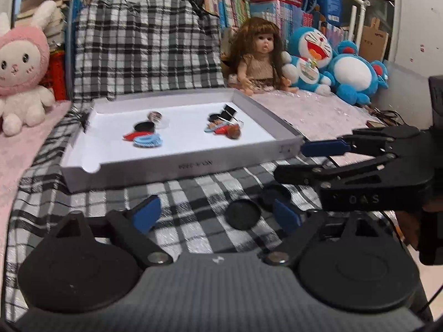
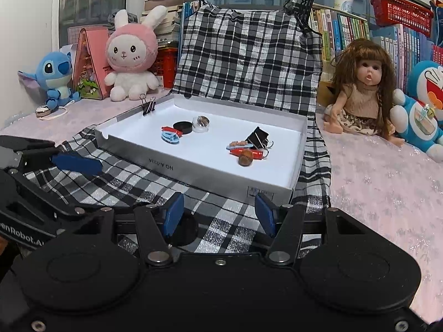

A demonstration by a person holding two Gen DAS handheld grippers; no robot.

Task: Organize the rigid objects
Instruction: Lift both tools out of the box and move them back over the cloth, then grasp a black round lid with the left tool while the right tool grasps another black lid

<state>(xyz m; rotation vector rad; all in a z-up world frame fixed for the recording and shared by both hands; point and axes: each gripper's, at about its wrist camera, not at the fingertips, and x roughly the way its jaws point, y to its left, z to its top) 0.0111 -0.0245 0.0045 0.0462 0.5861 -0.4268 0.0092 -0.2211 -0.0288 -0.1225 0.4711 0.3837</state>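
A white shallow box [image 1: 155, 166] [image 2: 199, 174] lies on plaid cloth. It holds two small heaps: a black disc [image 2: 182, 127], a blue hair clip [image 2: 170, 137] and a little glass jar [image 2: 201, 124], then a black binder clip [image 2: 257, 137], a red piece [image 2: 247, 152] and a brown nut-like ball [image 2: 246, 158]. In front of the box my left gripper [image 1: 216, 217] is open, with a black round lid [image 1: 243, 214] lying on the cloth between its pads, untouched. A second black round piece [image 1: 272, 195] sits just behind. My right gripper [image 2: 218, 215] [image 1: 304, 160] is open, with a black disc [image 2: 185, 229] beside its left pad.
Plush toys and a doll [image 2: 362, 88] line the back: a pink rabbit [image 2: 130, 55], a blue Stitch toy [image 2: 56, 74], and a blue cat toy [image 1: 313, 55]. Books and a red basket [image 2: 401, 9] stand behind. A binder clip [image 2: 148, 105] grips the box's far corner. Pink bedding [image 2: 382, 188] spreads right.
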